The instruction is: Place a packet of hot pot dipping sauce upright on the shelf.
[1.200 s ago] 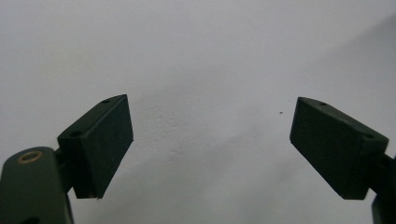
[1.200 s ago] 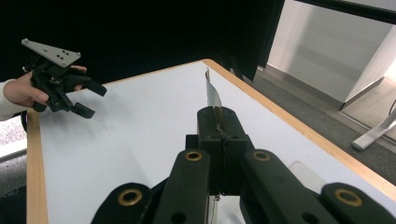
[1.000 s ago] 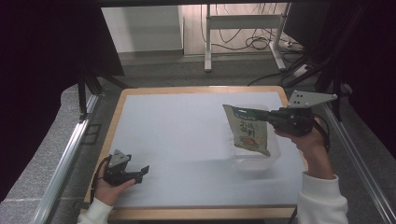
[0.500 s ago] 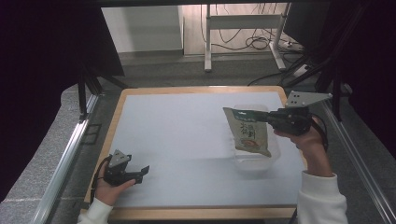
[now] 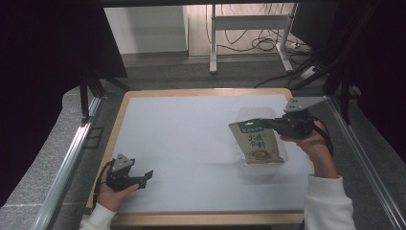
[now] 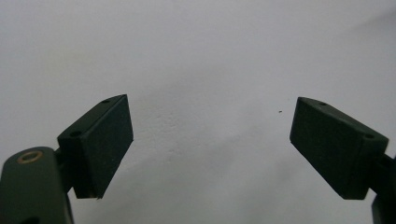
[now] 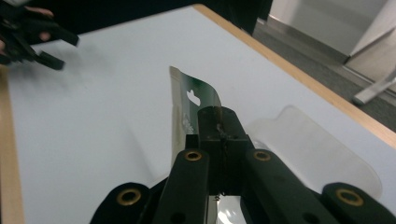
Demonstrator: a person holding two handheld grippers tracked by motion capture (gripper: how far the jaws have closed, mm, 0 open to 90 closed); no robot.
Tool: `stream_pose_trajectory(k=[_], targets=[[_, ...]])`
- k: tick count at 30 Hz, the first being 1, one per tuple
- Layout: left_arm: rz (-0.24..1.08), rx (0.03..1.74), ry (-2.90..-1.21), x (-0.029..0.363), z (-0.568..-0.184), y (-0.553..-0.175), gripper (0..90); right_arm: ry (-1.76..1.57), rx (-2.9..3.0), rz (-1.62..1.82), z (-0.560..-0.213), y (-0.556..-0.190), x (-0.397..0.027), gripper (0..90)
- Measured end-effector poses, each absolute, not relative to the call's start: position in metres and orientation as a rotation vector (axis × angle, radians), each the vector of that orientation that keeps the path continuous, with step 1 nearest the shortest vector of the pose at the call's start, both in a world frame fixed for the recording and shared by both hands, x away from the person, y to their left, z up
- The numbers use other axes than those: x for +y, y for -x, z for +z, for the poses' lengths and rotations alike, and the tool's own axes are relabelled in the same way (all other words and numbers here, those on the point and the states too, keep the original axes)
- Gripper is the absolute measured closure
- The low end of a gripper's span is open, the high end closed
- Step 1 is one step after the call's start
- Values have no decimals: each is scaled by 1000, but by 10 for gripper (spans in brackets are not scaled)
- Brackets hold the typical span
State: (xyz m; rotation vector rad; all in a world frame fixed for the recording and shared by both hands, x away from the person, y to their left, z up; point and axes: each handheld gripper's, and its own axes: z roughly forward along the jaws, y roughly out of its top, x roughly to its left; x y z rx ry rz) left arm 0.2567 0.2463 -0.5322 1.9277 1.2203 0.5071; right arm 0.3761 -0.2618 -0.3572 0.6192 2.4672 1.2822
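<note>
One pouch, pinched by its top edge in the right claw, hanging tilted over a clear tray on the mat's right side. Looks like the job: pouch into tray. To do it well: go down slow, keep pouch lined up w/ the tray, let go only when the bottom rests inside. Right claw jaws squeezed tight on the pouch top. Left claw resting low at the mat's near-left corner, jaws wide apart, holding nothing, well apart from the pouch.
</note>
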Motion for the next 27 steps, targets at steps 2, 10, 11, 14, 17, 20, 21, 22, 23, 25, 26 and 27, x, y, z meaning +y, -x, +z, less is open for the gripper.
stream_pose_trajectory(k=[2, 10, 11, 14, 17, 20, 21, 22, 23, 25, 26, 27], targets=[[506, 1218, -1933, 247, -532, -257, 131, -636, 2475, 1236, -360, -378, -260, 891], [509, 1218, -1934, 247, -532, -257, 131, -696, 2481, 1122, -365, -380, -256, 789], [509, 1218, -1934, 247, -532, -257, 131, -696, 2481, 1122, -365, -380, -256, 789], [508, 1220, -1929, 246, -532, -257, 131, -686, 2463, 1107, -364, -377, -252, 696], [509, 1220, -1928, 246, -532, -257, 131, -693, 2444, 1091, -363, -376, -245, 578], [506, 1224, -1926, 247, -532, -257, 131, -706, 2368, 1100, -361, -372, -232, 416], [506, 1224, -1926, 247, -532, -257, 131, -706, 2368, 1100, -361, -372, -232, 416], [504, 1228, -1921, 247, -531, -257, 131, -716, 2332, 1141, -358, -370, -227, 384], [504, 1228, -1921, 247, -531, -257, 131, -716, 2332, 1141, -358, -370, -227, 384], [501, 1224, -1925, 246, -531, -257, 131, -723, 2314, 1199, -356, -368, -223, 363], [499, 1222, -1928, 246, -531, -256, 131, -723, 2312, 1226, -355, -368, -221, 354], [500, 1220, -1926, 245, -531, -256, 131, -725, 2310, 1252, -355, -367, -219, 350]])
